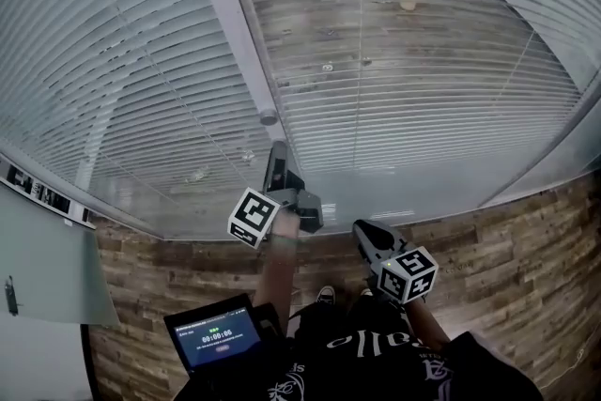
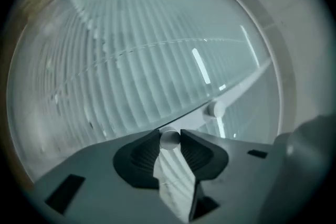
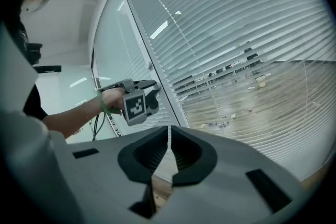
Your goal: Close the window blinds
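White slatted blinds (image 1: 423, 80) hang behind glass on both sides of a pale window post (image 1: 230, 23); the slats are tilted part open and a room shows through them. My left gripper (image 1: 277, 147) is raised to the post, and in the left gripper view (image 2: 169, 139) its tips are shut on a small white round knob (image 2: 169, 139). A second white knob (image 2: 212, 109) shows just beyond on the post (image 1: 269, 117). My right gripper (image 1: 362, 230) hangs lower to the right, away from the window, jaws shut (image 3: 169, 134) on nothing. The right gripper view shows the left gripper (image 3: 152, 83) at the post.
A small screen (image 1: 214, 336) with a timer sits low at the left, by my legs. A pale glass panel (image 1: 47, 268) stands at the far left. Wood plank floor (image 1: 507, 239) runs under the window, and my shoes (image 1: 326, 295) are near its base.
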{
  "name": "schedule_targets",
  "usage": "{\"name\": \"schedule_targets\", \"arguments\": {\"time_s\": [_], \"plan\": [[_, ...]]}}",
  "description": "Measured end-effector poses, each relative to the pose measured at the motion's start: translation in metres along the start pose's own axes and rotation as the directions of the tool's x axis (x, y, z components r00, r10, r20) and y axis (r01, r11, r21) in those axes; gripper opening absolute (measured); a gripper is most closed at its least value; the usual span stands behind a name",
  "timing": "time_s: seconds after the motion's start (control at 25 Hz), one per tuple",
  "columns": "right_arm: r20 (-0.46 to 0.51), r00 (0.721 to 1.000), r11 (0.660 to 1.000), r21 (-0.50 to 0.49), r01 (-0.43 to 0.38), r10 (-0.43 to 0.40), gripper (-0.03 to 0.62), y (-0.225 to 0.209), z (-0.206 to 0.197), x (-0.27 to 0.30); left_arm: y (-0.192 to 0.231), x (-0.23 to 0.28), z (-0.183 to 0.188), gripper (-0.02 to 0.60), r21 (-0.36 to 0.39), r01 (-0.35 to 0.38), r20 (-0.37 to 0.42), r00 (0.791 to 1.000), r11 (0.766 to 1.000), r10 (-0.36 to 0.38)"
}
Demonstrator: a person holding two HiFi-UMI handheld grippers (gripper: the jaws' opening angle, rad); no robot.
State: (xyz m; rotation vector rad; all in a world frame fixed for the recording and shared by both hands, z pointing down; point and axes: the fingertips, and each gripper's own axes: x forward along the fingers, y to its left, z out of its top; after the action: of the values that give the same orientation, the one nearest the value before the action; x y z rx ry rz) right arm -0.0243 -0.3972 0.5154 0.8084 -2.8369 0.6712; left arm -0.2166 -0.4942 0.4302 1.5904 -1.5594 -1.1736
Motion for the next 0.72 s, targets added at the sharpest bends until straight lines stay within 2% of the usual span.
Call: {"name": "schedule_targets", "arguments": {"time_s": [0.04, 0.08, 0.12, 0.16, 0.2, 0.24, 0.28, 0.32, 0.36, 0.4, 0.44, 0.48, 0.52, 0.56, 0.6, 0.64, 0.68, 0.72], "plan": [[-0.002, 1.000, 1.000, -0.001, -0.005, 0.005, 0.032, -0.002, -0.002, 0.001, 0.001, -0.001, -0.001, 0.125, 0.163, -0.008, -0.026, 1.000, 0.987, 0.012], [-0.004, 1.000, 1.000, -0.003, -0.010, 0.010, 0.032, -0.003, -0.004, 0.001, 0.000, -0.003, -0.002, 0.124, 0.384, -0.013, -0.060, 0.997, 0.923, 0.039], [-0.006, 1.000, 1.000, -0.004, -0.016, 0.016, 0.031, -0.003, -0.005, 0.000, -0.004, -0.006, -0.005, 0.127, 0.605, -0.006, -0.093, 0.993, 0.796, 0.078], [-0.008, 1.000, 1.000, -0.005, -0.021, 0.021, 0.031, -0.002, -0.005, -0.002, -0.008, -0.010, -0.008, 0.135, 0.790, 0.016, -0.117, 0.985, 0.613, 0.125], [-0.011, 1.000, 1.000, -0.006, -0.025, 0.025, 0.031, -0.001, -0.003, -0.005, -0.014, -0.013, -0.011, 0.149, 0.919, 0.047, -0.125, 0.977, 0.392, 0.175], [-0.013, 1.000, 1.000, -0.007, -0.028, 0.028, 0.031, 0.000, 0.000, -0.007, -0.018, -0.015, -0.014, 0.152, 0.984, 0.083, -0.118, 0.968, 0.160, 0.221], [-0.016, 0.999, 1.000, -0.008, -0.030, 0.030, 0.031, 0.000, 0.002, -0.008, -0.021, -0.014, -0.016, 0.153, 0.991, 0.122, -0.105, 0.960, -0.050, 0.258], [-0.019, 0.999, 0.999, -0.010, -0.032, 0.032, 0.031, -0.001, 0.003, -0.008, -0.022, -0.013, -0.019, 0.153, 0.963, 0.159, -0.093, 0.954, -0.216, 0.286], [-0.021, 0.999, 0.999, -0.012, -0.035, 0.034, 0.031, -0.002, 0.002, -0.007, -0.019, -0.010, -0.022, 0.153, 0.923, 0.194, -0.088, 0.947, -0.334, 0.309], [-0.023, 0.999, 0.999, -0.015, -0.038, 0.038, 0.032, -0.003, 0.000, -0.005, -0.013, -0.007, -0.025, 0.152, 0.885, 0.225, -0.087, 0.940, -0.408, 0.329], [-0.025, 0.999, 0.999, -0.018, -0.041, 0.041, 0.031, -0.003, -0.002, -0.002, -0.006, -0.005, -0.027, 0.152, 0.858, 0.248, -0.090, 0.934, -0.449, 0.346], [-0.026, 0.999, 0.999, -0.021, -0.044, 0.043, 0.031, -0.003, -0.004, -0.001, -0.002, -0.003, -0.028, 0.152, 0.849, 0.260, -0.093, 0.930, -0.460, 0.355], [-0.027, 0.999, 0.999, -0.024, -0.045, 0.045, 0.032, -0.004, -0.006, -0.001, 0.001, -0.003, -0.027, 0.140, 0.860, 0.257, -0.099, 0.931, -0.440, 0.352], [-0.028, 0.999, 0.999, -0.025, -0.045, 0.044, 0.031, -0.004, -0.007, -0.001, 0.001, -0.003, -0.025, 0.135, 0.894, 0.239, -0.107, 0.935, -0.379, 0.338], [-0.029, 0.999, 0.999, -0.024, -0.043, 0.042, 0.031, -0.005, -0.007, -0.001, 0.000, -0.003, -0.023, 0.133, 0.941, 0.204, -0.115, 0.943, -0.271, 0.312], [-0.030, 0.999, 0.999, -0.022, -0.039, 0.038, 0.032, -0.007, -0.008, -0.002, -0.001, -0.003, -0.020, 0.132, 0.982, 0.154, -0.118, 0.954, -0.111, 0.275], [-0.029, 0.999, 0.999, -0.018, -0.035, 0.034, 0.032, -0.009, -0.008, -0.002, -0.002, -0.003, -0.017, 0.130, 0.991, 0.095, -0.114, 0.965, 0.089, 0.234], [-0.029, 0.999, 0.999, -0.014, -0.030, 0.030, 0.031, -0.011, -0.008, -0.003, -0.004, -0.003, -0.014, 0.129, 0.949, 0.036, -0.101, 0.975, 0.312, 0.196]]}}
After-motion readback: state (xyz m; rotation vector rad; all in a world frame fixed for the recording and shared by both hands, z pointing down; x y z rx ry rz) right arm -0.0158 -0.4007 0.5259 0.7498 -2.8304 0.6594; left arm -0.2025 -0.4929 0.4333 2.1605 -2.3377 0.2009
